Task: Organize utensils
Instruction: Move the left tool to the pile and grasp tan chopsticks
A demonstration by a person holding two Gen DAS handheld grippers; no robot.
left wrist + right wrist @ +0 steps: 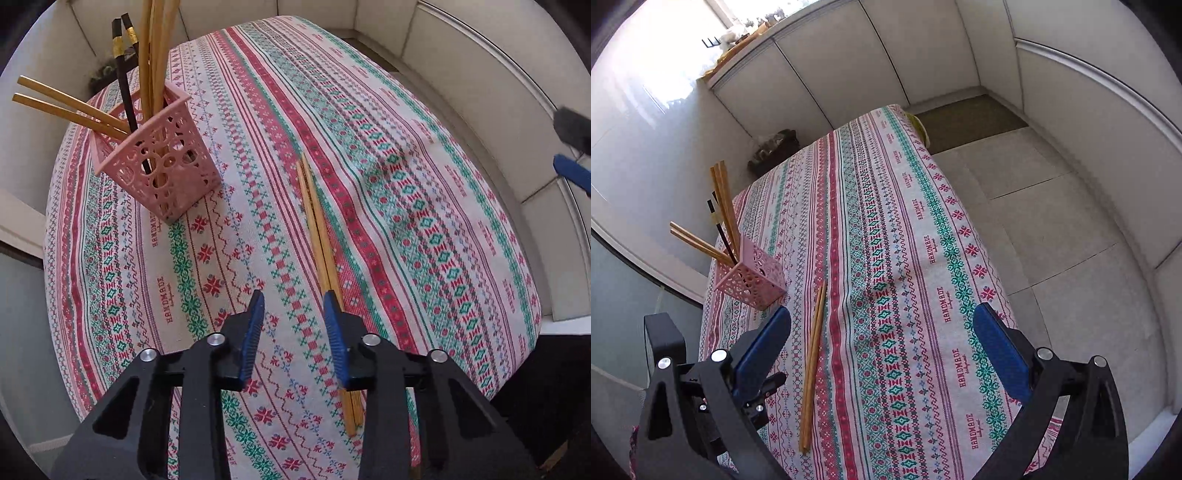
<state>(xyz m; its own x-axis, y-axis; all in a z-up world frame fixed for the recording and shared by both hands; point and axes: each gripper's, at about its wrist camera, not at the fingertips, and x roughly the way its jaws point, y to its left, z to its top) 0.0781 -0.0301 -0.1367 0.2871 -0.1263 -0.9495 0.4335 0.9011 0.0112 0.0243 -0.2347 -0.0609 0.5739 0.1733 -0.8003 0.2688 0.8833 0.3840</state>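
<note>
I have the left gripper [293,314] pitched steeply down over the near part of the table, its blue-padded black jaws standing a narrow gap apart with only patterned cloth between them. The pair of loose pale bamboo chopsticks [321,240] lies just right of that gap, running under the right-hand pad [334,325], and nothing is pinched. The right gripper [882,328] tilts down less sharply from the near edge, its jaws spread wide and empty, and in its view the loose pair [812,362] lies between its two pads on the cloth below. The two sticks lie side by side, touching along most of their length, lengthwise from near to far on the red, green and white woven tablecloth [406,221]. At the far left stands the pink perforated plastic square holder [166,162], upright on the cloth, well apart from the loose pair. It holds several more bamboo chopsticks [155,55] and one black pair with gold bands [123,74], all leaning out at different angles.
</note>
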